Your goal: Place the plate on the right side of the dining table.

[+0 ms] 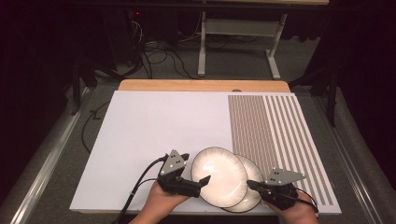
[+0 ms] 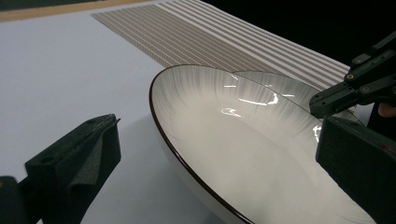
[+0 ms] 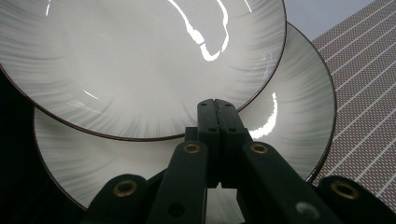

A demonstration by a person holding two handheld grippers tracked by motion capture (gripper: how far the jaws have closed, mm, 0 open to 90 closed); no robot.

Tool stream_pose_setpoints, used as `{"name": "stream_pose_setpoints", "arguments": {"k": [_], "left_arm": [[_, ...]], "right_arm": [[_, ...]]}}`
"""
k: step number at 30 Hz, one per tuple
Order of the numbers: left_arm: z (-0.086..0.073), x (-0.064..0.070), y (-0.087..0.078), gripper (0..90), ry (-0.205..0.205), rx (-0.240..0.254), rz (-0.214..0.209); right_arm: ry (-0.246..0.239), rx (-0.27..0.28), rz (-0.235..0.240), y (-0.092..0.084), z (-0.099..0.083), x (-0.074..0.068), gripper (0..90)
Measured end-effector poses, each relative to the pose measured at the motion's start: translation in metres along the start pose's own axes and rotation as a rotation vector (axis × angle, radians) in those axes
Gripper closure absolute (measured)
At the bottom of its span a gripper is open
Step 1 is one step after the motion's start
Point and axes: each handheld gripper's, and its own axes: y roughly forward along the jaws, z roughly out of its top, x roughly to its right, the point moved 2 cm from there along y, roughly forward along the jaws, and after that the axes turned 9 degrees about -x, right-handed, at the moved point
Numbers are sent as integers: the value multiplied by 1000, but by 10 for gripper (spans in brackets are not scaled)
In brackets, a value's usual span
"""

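Jaws of left tool [image 1: 204, 179] apart, straddling rim of upper plate [image 1: 218, 176]. Right tool [image 1: 250, 184] pressed together (nothing between jaws), tip over lower plate [image 1: 253, 173]. Upper plate overlaps lower, both near front edge of white worktop [image 1: 154, 126], beside striped mat [image 1: 275, 135].
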Motion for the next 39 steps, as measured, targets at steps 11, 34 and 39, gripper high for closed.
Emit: {"name": "stream_pose_setpoints", "arguments": {"k": [11, 34, 39], "left_arm": [[-6, 2, 15, 8, -50, -97, -71], [-12, 4, 24, 289, -165, -230, -181], [-14, 0, 22, 382, -212, -239, -189]], "right_arm": [[-6, -1, -2, 0, 0, 0, 900], [-12, 2, 8, 3, 2, -5, 900], [-9, 4, 5, 3, 2, -4, 900]]}}
